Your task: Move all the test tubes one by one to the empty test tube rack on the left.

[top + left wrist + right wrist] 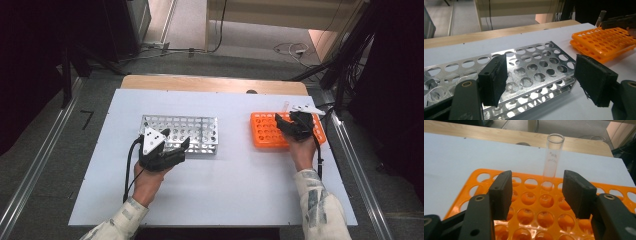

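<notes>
A clear test tube (552, 157) stands upright in a far-row hole of the orange rack (481, 180). My right gripper (537, 190) hovers over that rack, open, and the tube stands a little beyond the gap between its jaws, untouched. From the high view the tube (286, 106) is at the orange rack's (265, 131) back edge, just past the right gripper (287, 124). My left gripper (544, 75) is open and holds nothing, its jaws straddling the near right corner of the metal rack (531, 67). The high view has the left gripper (175, 142) at the front of the metal rack (185, 131).
Both racks sit on a white board (225, 180) laid over a wooden table (210, 83), with bare board in front of them and between them. Metal rails (35, 170) run along both sides. Cables lie on the floor (290, 49) behind the table.
</notes>
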Motion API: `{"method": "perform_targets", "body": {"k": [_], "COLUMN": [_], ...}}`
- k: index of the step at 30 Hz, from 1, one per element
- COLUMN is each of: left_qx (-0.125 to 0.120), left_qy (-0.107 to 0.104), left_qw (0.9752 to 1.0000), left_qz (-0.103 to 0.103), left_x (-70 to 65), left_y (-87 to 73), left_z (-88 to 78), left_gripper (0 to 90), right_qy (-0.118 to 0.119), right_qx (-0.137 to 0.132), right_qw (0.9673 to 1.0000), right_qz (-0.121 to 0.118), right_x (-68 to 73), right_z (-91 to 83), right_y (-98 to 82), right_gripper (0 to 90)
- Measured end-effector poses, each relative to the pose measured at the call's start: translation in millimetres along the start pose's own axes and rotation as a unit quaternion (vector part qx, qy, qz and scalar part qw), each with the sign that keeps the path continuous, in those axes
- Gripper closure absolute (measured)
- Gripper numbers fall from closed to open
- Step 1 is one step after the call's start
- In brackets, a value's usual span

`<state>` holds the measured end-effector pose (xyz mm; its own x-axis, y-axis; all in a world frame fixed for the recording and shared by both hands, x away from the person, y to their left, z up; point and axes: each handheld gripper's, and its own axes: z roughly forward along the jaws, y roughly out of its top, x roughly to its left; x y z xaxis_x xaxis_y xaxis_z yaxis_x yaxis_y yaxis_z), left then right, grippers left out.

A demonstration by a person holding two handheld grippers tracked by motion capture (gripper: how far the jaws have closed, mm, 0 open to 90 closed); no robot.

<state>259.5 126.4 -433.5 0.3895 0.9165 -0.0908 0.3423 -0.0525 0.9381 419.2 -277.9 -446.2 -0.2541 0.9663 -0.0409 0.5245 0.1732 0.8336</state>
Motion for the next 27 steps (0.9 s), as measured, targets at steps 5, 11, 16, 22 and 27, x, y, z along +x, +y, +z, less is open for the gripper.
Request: {"method": "perform_targets", "body": {"k": [5,11,16,22,27], "left_qx": [-0.001,0.0,0.0,-0.001,-0.001], "left_qy": [-0.001,-0.001,0.0,0.0,-0.002], "left_qw": [1.0,1.0,1.0,1.0,1.0], "left_qz": [0.0,0.001,0.0,0.0,0.001], "left_x": [0.2,1.6,2.7,2.4,1.0], "left_y": [-0.1,-0.9,-0.9,-0.6,-0.6], "left_z": [-0.9,-1.6,-2.1,-3.0,-3.2], "left_gripper": [26.7,26.8,26.9,26.8,26.8], "right_qy": [-0.016,-0.024,-0.023,-0.022,-0.014], "right_qx": [0.012,0.032,0.032,0.003,-0.005], "right_qw": [0.9998,0.9992,0.9992,0.9998,0.9998], "right_qz": [0.008,0.008,0.008,0.001,-0.013], "right_x": [-5.7,-8.6,-7.8,-5.7,1.8], "right_z": [13.7,26.9,26.6,9.4,-6.0], "right_y": [10.5,14.9,19.3,31.8,36.3], "right_gripper": [49.7,63.2,72.7,73.0,73.1]}}
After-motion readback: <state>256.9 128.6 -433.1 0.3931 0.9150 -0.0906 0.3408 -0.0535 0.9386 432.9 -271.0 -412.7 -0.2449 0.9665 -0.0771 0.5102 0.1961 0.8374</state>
